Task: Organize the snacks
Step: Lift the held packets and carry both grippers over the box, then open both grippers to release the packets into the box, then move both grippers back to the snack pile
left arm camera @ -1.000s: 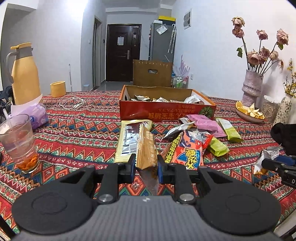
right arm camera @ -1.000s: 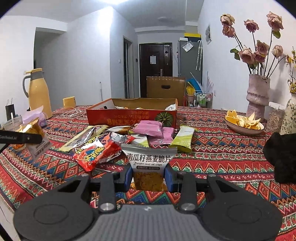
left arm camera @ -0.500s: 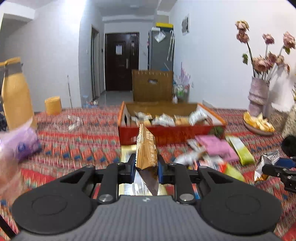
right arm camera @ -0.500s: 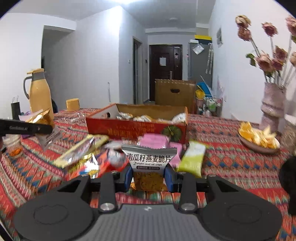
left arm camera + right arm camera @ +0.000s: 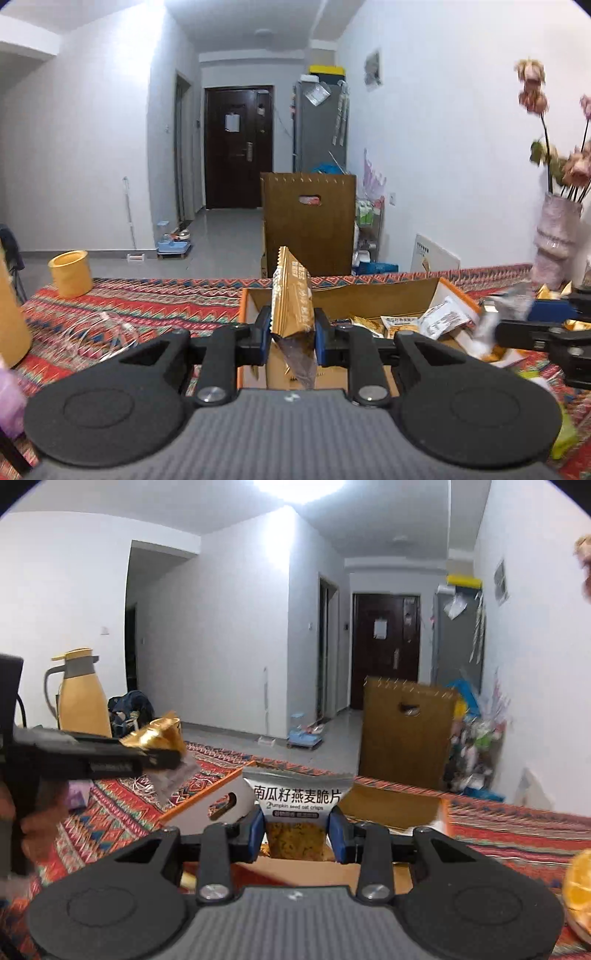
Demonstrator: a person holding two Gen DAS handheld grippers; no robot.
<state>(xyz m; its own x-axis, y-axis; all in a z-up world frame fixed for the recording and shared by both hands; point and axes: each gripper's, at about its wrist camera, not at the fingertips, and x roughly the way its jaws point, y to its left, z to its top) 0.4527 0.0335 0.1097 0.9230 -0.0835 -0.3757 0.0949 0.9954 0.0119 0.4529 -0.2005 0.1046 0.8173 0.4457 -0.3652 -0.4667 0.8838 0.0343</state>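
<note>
My left gripper (image 5: 291,330) is shut on a gold-brown snack packet (image 5: 291,299), held upright just over the near left corner of the orange cardboard box (image 5: 391,295). Several wrapped snacks (image 5: 436,321) lie inside the box. My right gripper (image 5: 297,829) is shut on a grey pumpkin seed oat crisps packet (image 5: 297,797), hanging above the near part of the same box (image 5: 391,806). From the right wrist view the left gripper (image 5: 162,757) shows at the left with its gold packet (image 5: 159,733). The right gripper (image 5: 491,326) shows at the right in the left wrist view.
A patterned red tablecloth (image 5: 147,310) covers the table. A yellow cup (image 5: 70,273) and a clear wrapper (image 5: 107,328) lie at the left. A yellow thermos jug (image 5: 79,698) stands far left. A pink vase of flowers (image 5: 557,236) stands at the right, orange slices (image 5: 578,882) near it.
Both grippers moved forward over the table with their packets, from above the loose snack pile to over the box. The pile has dropped out of view. Both grips are unchanged.
</note>
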